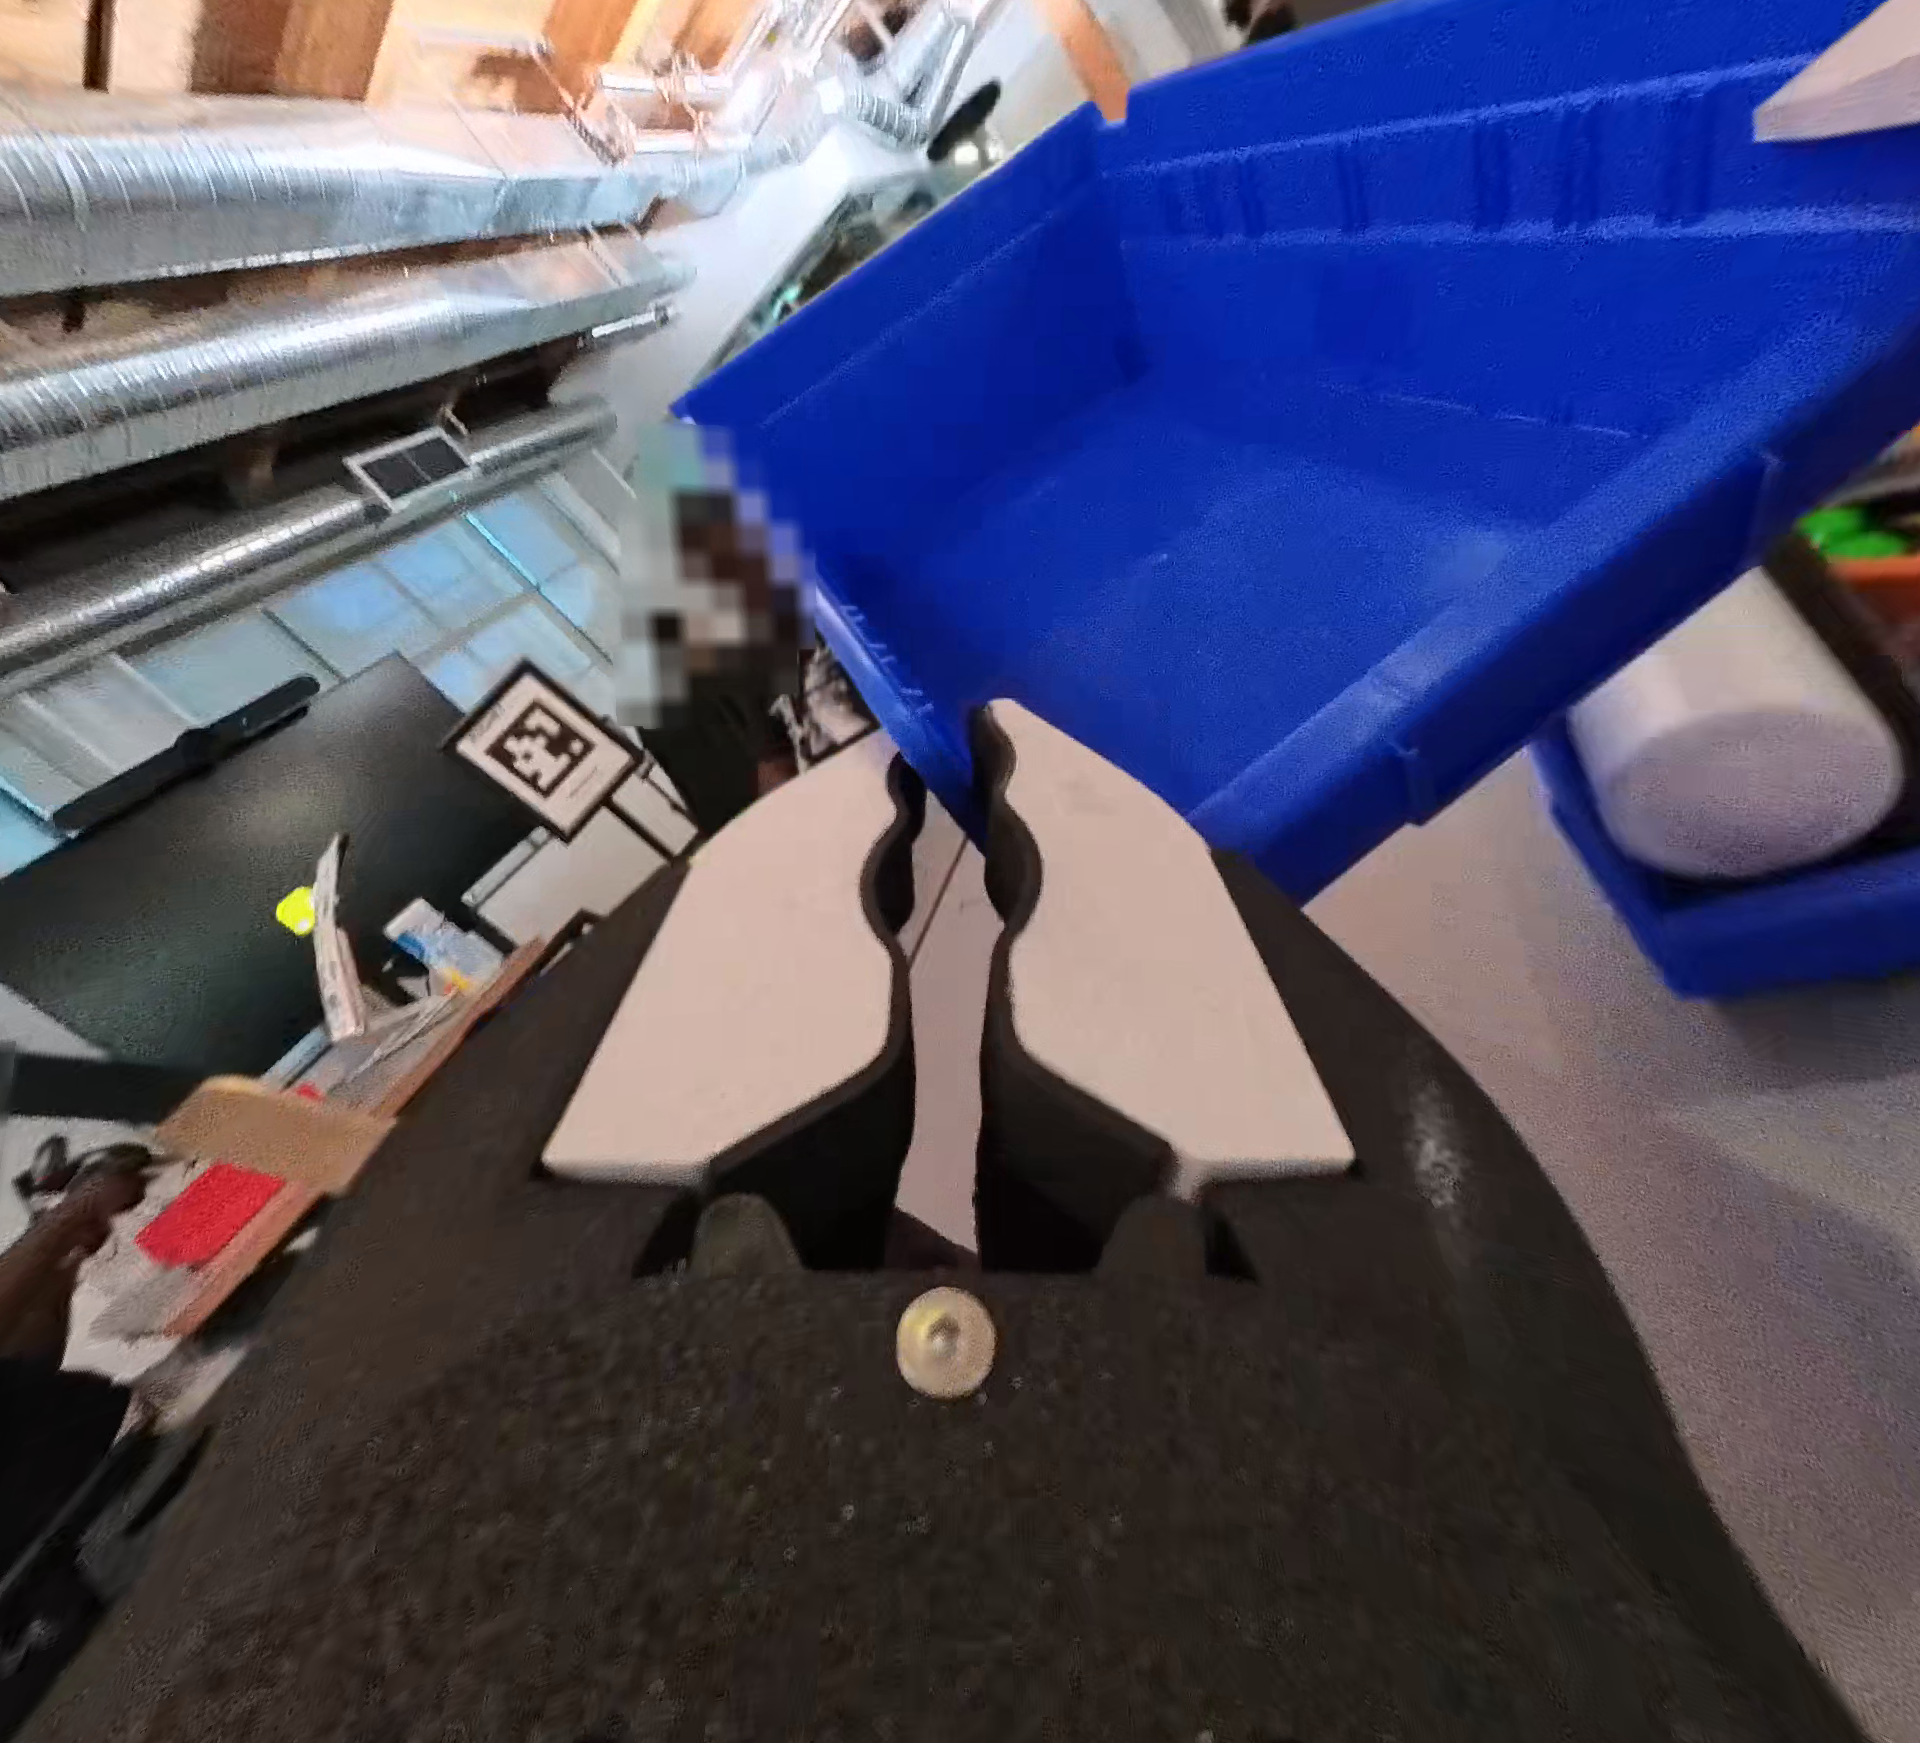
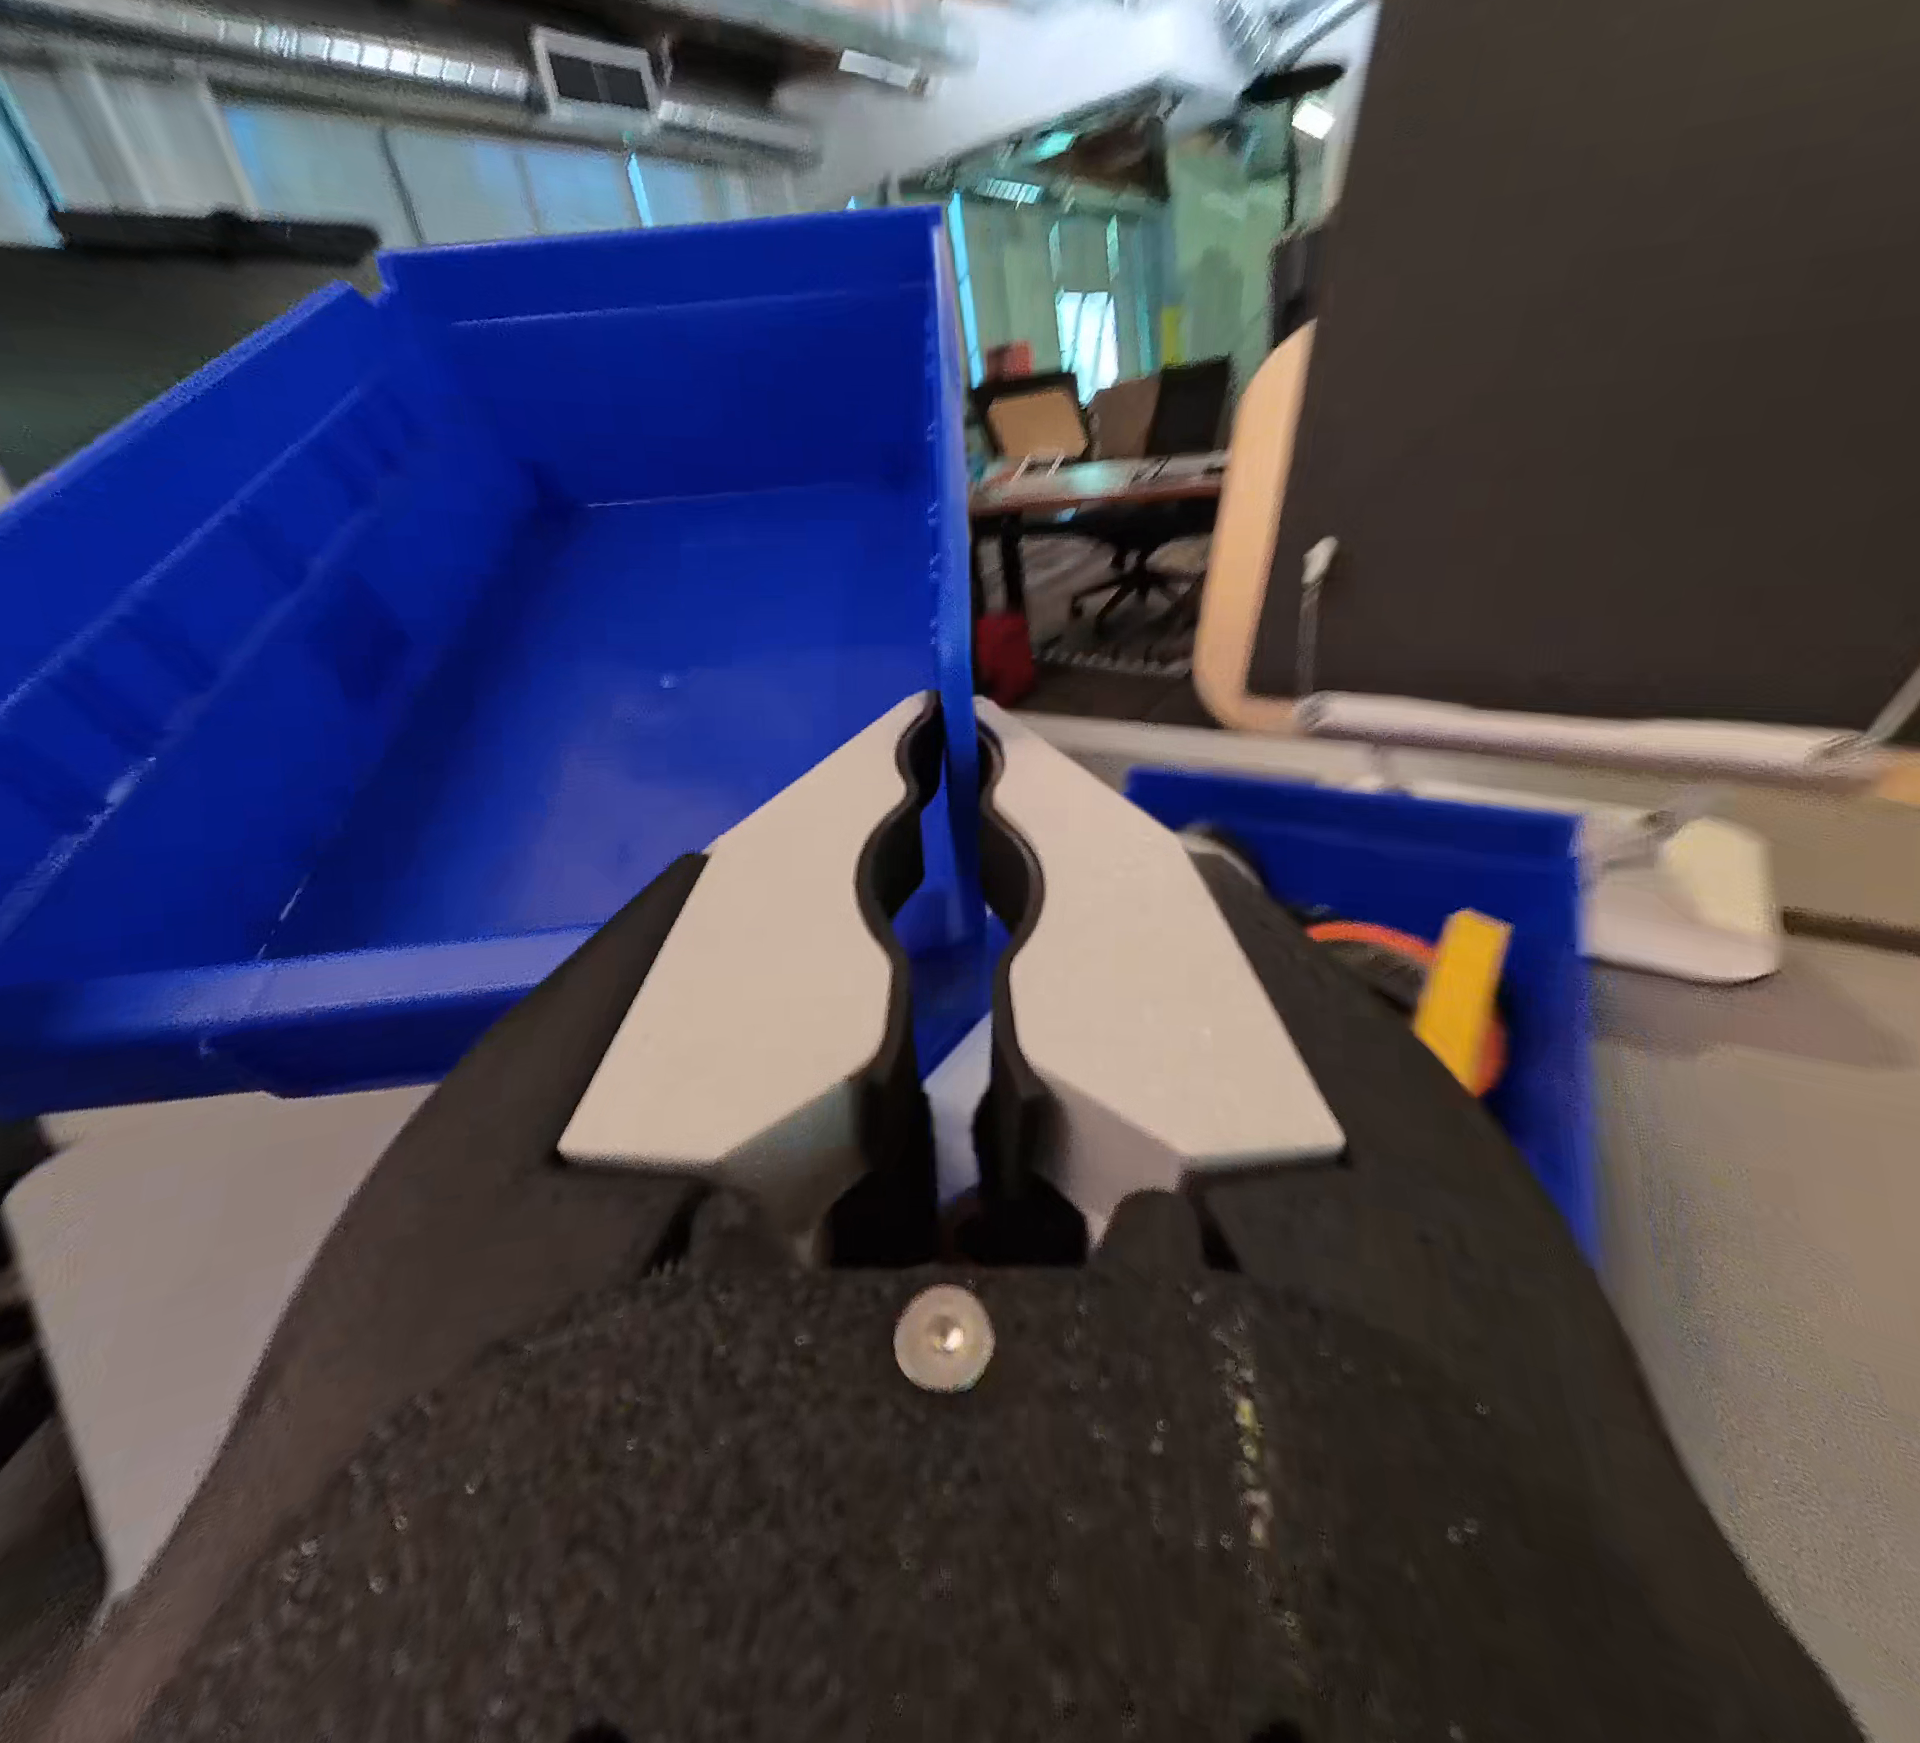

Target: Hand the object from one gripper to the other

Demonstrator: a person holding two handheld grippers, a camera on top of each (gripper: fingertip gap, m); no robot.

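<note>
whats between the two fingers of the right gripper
A side wall of the empty blue bin: the right gripper is shut on its rim, as the right wrist view shows. The left gripper pinches another edge in the left wrist view.

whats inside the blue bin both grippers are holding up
Nothing shows inside the lifted blue bin: both wrist views show a bare blue floor and walls. The left gripper and right gripper each pinch a wall, hiding small patches there.
</note>
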